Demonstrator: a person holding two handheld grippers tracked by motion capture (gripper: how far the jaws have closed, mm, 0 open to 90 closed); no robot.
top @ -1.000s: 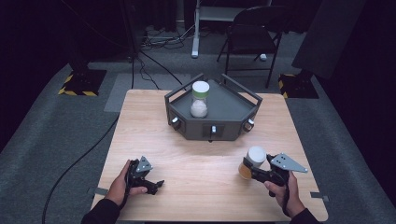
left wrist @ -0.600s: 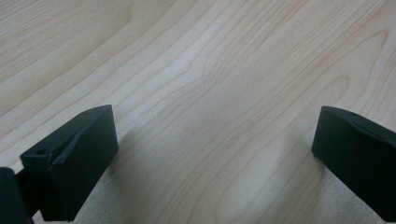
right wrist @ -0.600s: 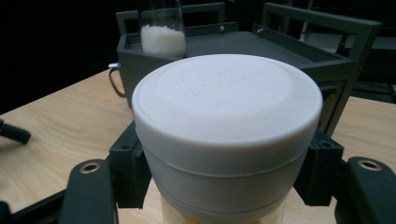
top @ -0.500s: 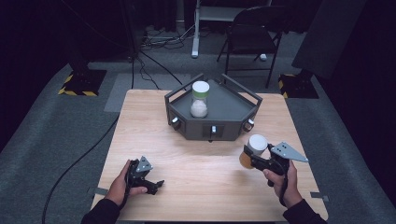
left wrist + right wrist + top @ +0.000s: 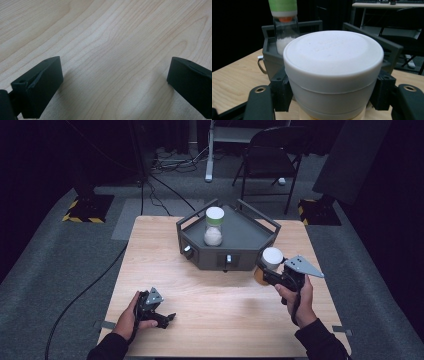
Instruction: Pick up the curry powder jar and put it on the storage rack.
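Right gripper view: white-capped jar [image 5: 333, 75], rigid, likely light, smooth-sided; right gripper [image 5: 267, 274] clamps its cap sides, held above the table [image 5: 210, 320] beside the grey tray [image 5: 250, 255]; left gripper [image 5: 162, 316] open, empty

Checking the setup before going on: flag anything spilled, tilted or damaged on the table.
Nothing stands out. The jar with white powder stands upright in the grey tray, lid on. The right gripper holds the white-capped container upright by the tray's front right corner. The left gripper rests open on the table. No spills.
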